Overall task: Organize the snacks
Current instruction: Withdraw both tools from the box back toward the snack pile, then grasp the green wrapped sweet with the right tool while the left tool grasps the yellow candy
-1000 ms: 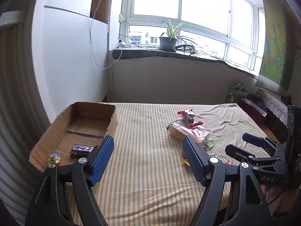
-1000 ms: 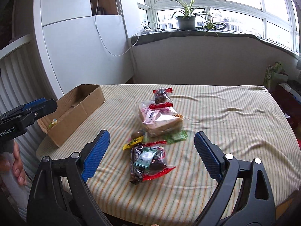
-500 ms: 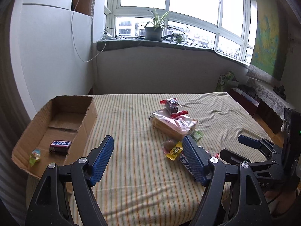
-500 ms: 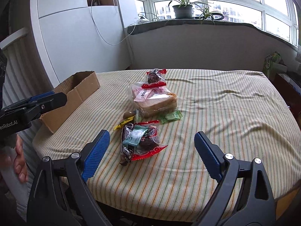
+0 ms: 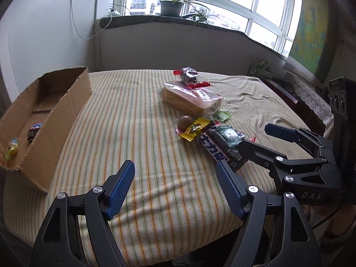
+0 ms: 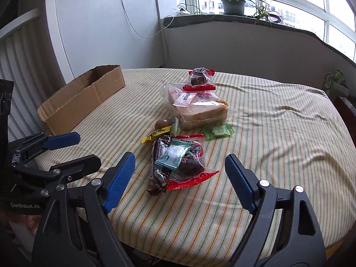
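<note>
A pile of wrapped snacks [image 6: 178,160] lies on the striped tablecloth, with a bagged bread loaf [image 6: 195,106] and a red-wrapped cake [image 6: 200,75] behind it. My right gripper [image 6: 179,179] is open and empty, hovering just in front of the near pile. My left gripper [image 5: 175,189] is open and empty over bare cloth, left of the snacks [image 5: 213,138]. An open cardboard box [image 5: 44,115] at the left holds a dark bar [image 5: 34,129] and a small candy [image 5: 11,151].
The right gripper shows in the left wrist view [image 5: 296,151], and the left gripper in the right wrist view [image 6: 51,153]. A green packet [image 6: 219,131] lies by the bread. A windowsill with a potted plant [image 6: 233,2] is behind. The table's front edge is near.
Both grippers have moved forward and lower toward the table. The left gripper has swung right, away from the box, toward the snack pile. Both stay open.
</note>
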A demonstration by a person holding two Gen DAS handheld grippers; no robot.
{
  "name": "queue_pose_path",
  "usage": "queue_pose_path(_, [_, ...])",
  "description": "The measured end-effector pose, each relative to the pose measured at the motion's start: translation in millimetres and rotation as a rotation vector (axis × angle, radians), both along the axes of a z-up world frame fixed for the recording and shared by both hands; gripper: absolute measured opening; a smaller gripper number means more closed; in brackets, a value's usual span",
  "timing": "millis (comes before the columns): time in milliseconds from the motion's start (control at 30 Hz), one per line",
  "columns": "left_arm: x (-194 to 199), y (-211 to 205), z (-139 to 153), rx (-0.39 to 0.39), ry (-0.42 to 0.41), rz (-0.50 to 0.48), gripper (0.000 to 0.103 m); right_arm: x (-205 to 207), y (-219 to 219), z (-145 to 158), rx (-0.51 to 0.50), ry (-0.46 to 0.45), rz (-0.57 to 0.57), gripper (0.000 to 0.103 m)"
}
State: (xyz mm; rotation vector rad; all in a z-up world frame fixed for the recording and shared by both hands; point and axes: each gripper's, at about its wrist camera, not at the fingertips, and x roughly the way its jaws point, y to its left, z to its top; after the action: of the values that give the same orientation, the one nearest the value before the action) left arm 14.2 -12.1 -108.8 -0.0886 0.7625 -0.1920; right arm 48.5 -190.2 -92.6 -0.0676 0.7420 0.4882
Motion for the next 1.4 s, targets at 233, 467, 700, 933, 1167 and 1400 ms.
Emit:
queue_pose_path(233, [30.1, 2.4, 1.8, 0.01, -0.031, -0.023, 0.075, 14.0, 7.7, -9.6, -0.026, 0.033, 0.01, 0.056])
queue_pose_path(467, [63.8, -7.2, -8.7, -0.059, 0.01, -0.117, 0.075, 19.7, 5.0, -14.4, -0.032, 0.038, 0.035, 0.044])
queue_pose_path(700, [79.5, -20.7, -20.0, -0.079, 0.055, -0.171, 0.059, 26.4, -17.5, -15.1, 0.037, 0.055, 0.025, 0.013])
queue_pose_path(933, [83.7, -25.8, -21.7, -0.089, 0.056, -0.184, 0.018, 28.0, -26.6, -11.0, 0.076, 0.037, 0.025, 0.01])
queue_pose_path(1167, [87.3, -30.5, -22.5, -0.031, 0.067, -0.184, 0.017, 30.0, -32.6, -14.0, 0.087, 0.05, 0.018, 0.012])
queue_pose_path(1400, [99.3, -34.0, -26.5, 0.009, 0.09, -0.194, 0.018, 49.2, -52.5, -22.8, 0.174, 0.131, -0.037, 0.048])
